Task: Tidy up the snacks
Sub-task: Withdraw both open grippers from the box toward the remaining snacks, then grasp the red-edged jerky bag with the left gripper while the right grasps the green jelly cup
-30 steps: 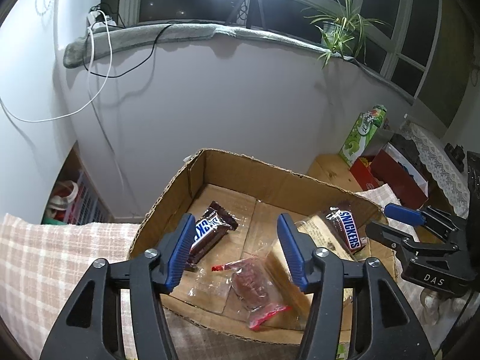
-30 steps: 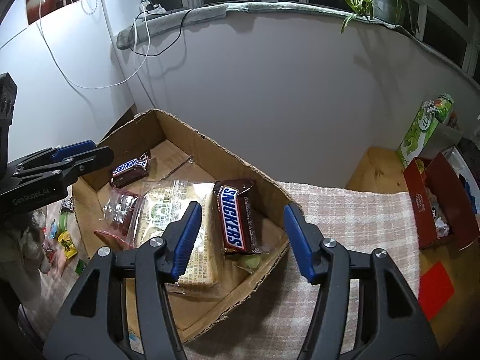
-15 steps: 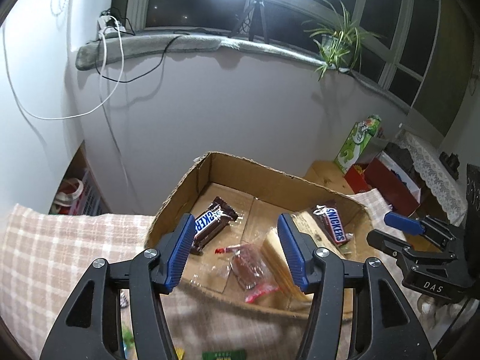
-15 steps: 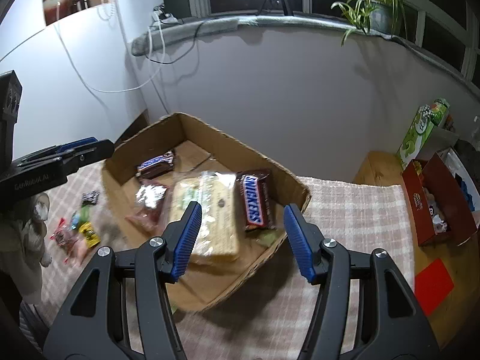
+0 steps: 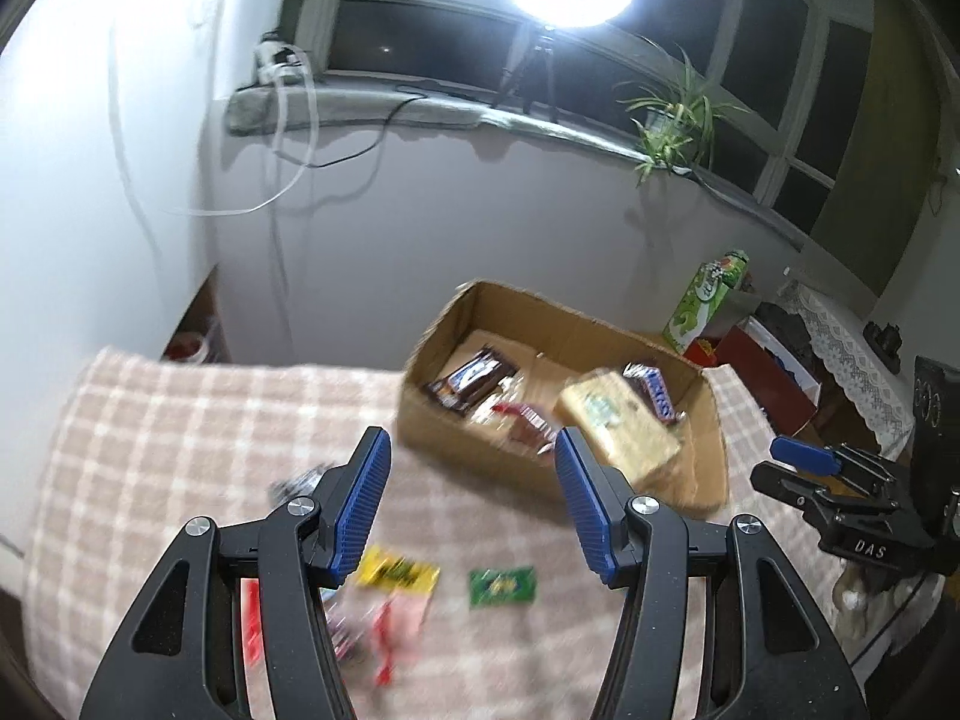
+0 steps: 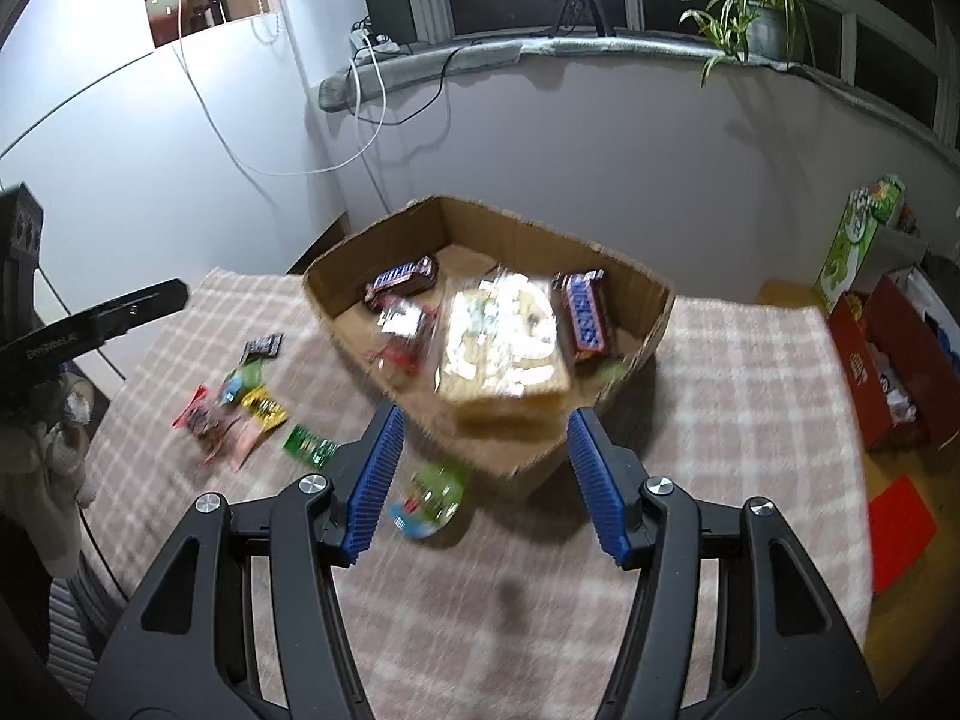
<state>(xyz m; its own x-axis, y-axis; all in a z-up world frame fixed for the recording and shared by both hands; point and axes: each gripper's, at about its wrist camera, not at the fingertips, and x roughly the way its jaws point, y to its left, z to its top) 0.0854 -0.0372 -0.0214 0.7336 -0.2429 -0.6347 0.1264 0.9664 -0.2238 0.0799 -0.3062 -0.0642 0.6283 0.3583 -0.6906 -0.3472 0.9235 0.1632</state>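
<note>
both views are smeared by motion, so the wrappers lying on the pink-and-cream checked cloth (image 6: pixel 750 396) read as little more than colours: a yellow packet (image 5: pixel 397 573), a green packet (image 5: pixel 501 586) and a red-edged clear bag (image 5: pixel 393 630) below the left gripper (image 5: pixel 468 504), plus a green-and-blue pouch (image 6: pixel 429 498) just beside the near corner of the open brown cardboard box (image 6: pixel 516 228). the bases of both tools are cut off by the frame edge. inside the box lie two brown snickers bars (image 6: pixel 402 279), a clear-wrapped block of pale crackers (image 6: pixel 504 348) and a red-and-clear sachet (image 6: pixel 399 330), their print mostly unreadable. the left gripper's blue pads stand apart with nothing between them, and the right gripper (image 6: pixel 480 477) is likewise spread and empty. a second ago both cameras looked straight down into the box, which filled the frame between the fingers; now the box sits farther off and the loose packets on the cloth, unseen before from the left, have come into sight.
</note>
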